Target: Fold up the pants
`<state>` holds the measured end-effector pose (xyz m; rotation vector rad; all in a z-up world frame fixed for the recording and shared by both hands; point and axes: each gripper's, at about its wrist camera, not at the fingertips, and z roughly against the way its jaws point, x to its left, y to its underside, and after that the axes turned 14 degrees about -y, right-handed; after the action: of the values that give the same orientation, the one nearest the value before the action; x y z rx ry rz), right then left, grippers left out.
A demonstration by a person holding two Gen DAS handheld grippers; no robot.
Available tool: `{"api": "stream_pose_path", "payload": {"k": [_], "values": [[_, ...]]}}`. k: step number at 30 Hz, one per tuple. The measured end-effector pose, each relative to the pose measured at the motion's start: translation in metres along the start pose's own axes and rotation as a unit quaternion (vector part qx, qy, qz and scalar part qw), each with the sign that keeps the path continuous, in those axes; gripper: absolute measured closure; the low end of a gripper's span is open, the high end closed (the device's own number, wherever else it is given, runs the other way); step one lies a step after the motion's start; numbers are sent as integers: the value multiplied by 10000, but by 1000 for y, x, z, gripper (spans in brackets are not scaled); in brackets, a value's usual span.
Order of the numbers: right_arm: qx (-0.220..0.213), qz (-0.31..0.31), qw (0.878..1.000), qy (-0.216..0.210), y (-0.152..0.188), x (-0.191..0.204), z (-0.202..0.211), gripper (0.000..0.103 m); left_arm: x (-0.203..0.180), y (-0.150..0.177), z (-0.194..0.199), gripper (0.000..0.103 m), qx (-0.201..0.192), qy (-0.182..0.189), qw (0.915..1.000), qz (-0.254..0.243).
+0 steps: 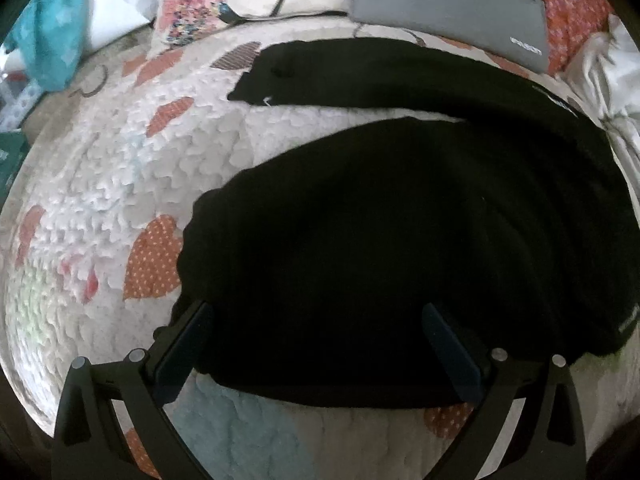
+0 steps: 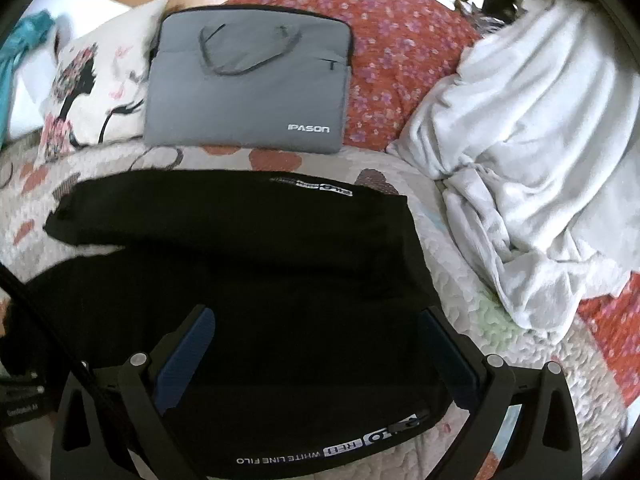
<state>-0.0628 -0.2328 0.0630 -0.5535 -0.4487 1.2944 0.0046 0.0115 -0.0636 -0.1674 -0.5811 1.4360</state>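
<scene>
Black pants [image 1: 380, 220] lie on a quilted bedspread [image 1: 100, 160], one leg stretched along the far side, the other bunched nearer to me. In the right wrist view the pants [image 2: 260, 280] show white lettering along the near edge. My left gripper [image 1: 318, 316] is open, its fingers wide apart above the near part of the pants, holding nothing. My right gripper [image 2: 316, 320] is open too, its fingers spread over the pants near the lettered edge.
A grey laptop bag [image 2: 248, 84] and a printed cushion [image 2: 88, 92] lie beyond the pants. A crumpled white blanket [image 2: 532, 152] lies to the right. A red floral cover [image 2: 400, 52] is behind. A teal cloth [image 1: 48, 28] hangs at far left.
</scene>
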Motion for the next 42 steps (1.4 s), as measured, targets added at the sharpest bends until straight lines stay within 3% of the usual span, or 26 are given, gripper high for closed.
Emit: {"api": "stream_pose_path", "payload": {"k": [3,6,9,13,17,21,25,31,34,40,42], "values": [[-110,-236,9997,-36,-1,-7,3,0,0,-2,3,2,61,169,9998,-95],[-224,-387,9990,-61,0,-16,3,0,11,-5,16,19,104,436,9990,17],[-261,-389,9989,-72,1,-21,-2,0,31,-15,34,19,-119,735,9966,349],[-121,-432,9990,-69,-2,-32,-13,0,58,-50,37,19,-276,606,9955,681],[164,-476,9977,-459,-14,-46,-24,1,80,-101,21,19,-350,594,9937,881],[462,-273,9944,-905,-43,-62,-42,1,85,-152,-19,20,-189,978,9903,973],[857,-474,9850,-1422,-84,-91,-80,1,75,-185,-62,25,29,1174,9887,927],[1406,-488,9796,-1353,-128,-125,-159,7,55,-225,-112,25,132,1193,9903,695],[1713,-278,9747,-1406,-140,-123,-200,11,43,-239,-133,24,144,1320,9899,506],[1986,-11,9702,-1386,-152,-119,-251,11,20,-249,-140,1,-221,1417,9897,-10],[2036,1,9672,-1521,-154,-119,-259,10,15,-249,-143,1,-312,1393,9897,-117]]}}
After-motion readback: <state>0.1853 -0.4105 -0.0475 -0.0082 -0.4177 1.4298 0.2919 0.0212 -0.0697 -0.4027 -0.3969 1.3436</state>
